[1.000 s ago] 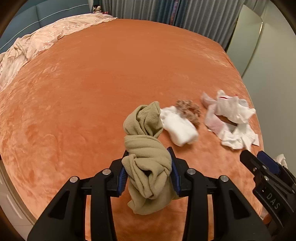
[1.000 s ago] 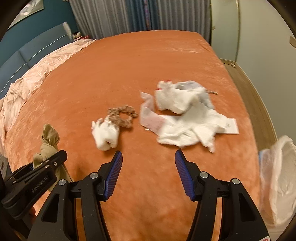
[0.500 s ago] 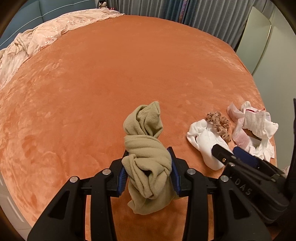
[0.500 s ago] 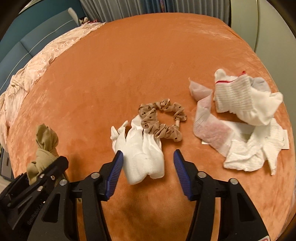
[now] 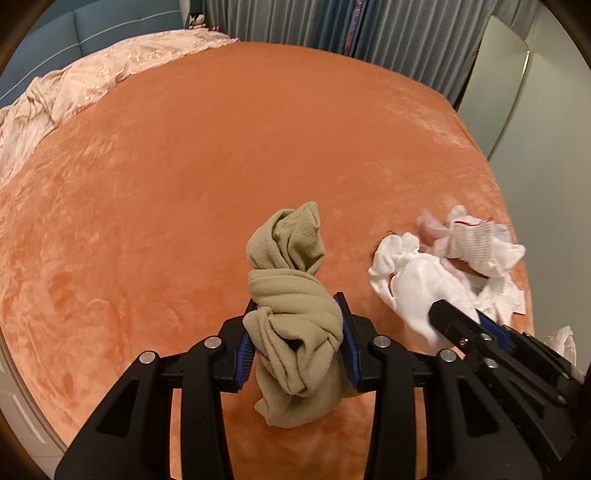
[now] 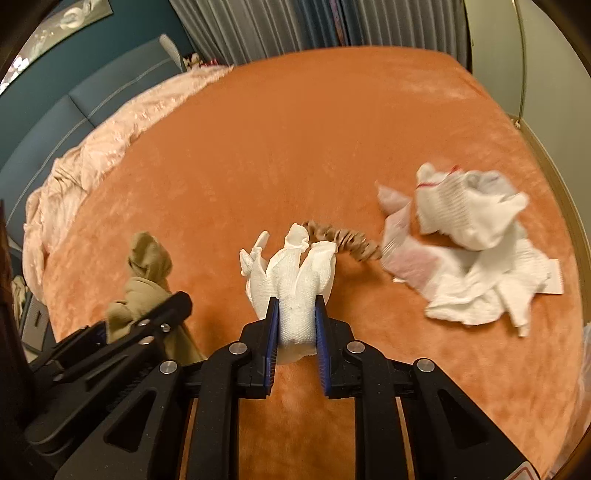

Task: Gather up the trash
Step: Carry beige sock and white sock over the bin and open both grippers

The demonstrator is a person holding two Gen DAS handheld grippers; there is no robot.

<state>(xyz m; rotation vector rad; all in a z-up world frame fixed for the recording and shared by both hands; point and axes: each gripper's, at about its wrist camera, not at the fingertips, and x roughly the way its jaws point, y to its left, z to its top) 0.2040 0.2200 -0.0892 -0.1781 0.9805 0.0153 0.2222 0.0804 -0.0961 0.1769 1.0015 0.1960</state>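
My left gripper point(image 5: 295, 332) is shut on a knotted tan sock point(image 5: 291, 295) and holds it above the orange bedspread point(image 5: 221, 166). My right gripper point(image 6: 295, 325) is shut on a white balled sock point(image 6: 295, 280), which also shows in the left wrist view point(image 5: 413, 288). A brown scrunchie point(image 6: 343, 238) lies just behind the white sock. To the right lies a pile of white socks and crumpled tissue with a plastic wrapper point(image 6: 476, 251), which also shows in the left wrist view point(image 5: 476, 243).
A pink quilt point(image 5: 74, 88) is bunched along the bed's far left side. A white plastic bag point(image 5: 561, 339) hangs off the bed's right edge. Curtains point(image 5: 314, 26) and a wall stand behind the bed.
My right gripper moved forward to the white balled sock and closed on it. The left gripper kept its hold on the tan sock and drifted slightly.
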